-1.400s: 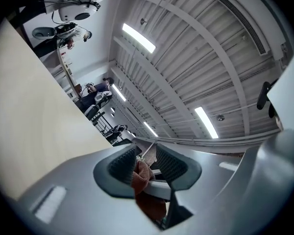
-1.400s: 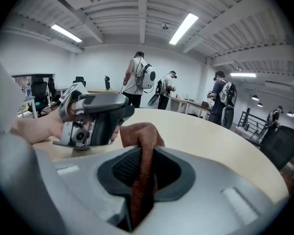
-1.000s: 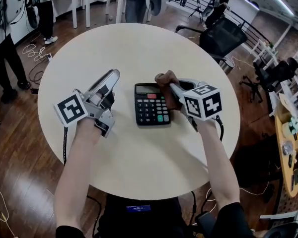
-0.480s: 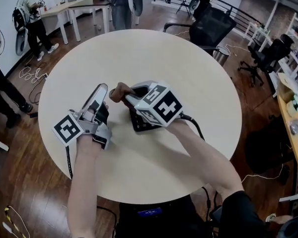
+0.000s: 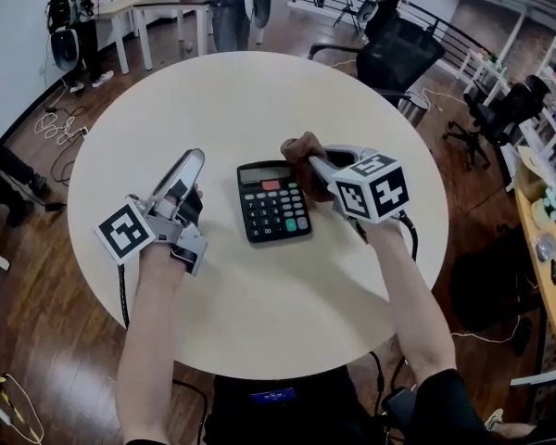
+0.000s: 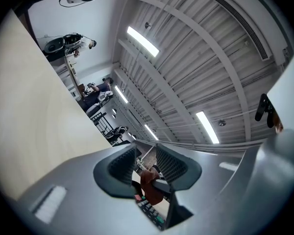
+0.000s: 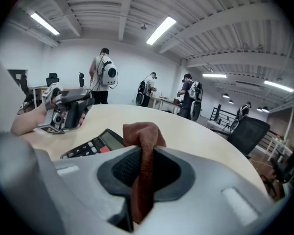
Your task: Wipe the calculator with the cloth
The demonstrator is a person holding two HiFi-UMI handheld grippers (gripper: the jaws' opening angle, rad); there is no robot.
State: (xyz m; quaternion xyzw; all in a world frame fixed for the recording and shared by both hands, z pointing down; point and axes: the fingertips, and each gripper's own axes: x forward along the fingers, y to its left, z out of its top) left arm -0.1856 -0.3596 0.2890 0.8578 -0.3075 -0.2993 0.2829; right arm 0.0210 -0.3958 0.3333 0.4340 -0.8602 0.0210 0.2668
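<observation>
The calculator (image 5: 273, 201) lies mid-surface (image 5: 259, 91). The right gripper (image 5: 315, 163), jaws clamped on the cloth (image 5: 303, 146), partly covers its top right corner. Left of the calculator, the left gripper (image 5: 191, 161) has its jaws slightly apart, empty.

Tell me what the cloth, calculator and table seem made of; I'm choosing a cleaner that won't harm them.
Cloth: soft brown fabric, matte, perhaps microfibre; it folds and bunches where the jaws pinch it.
Calculator: probably hard black plastic; rigid flat case, moulded keys.
Table: smooth pale beige top with a low sheen; laminate or painted wood, can't tell which.
</observation>
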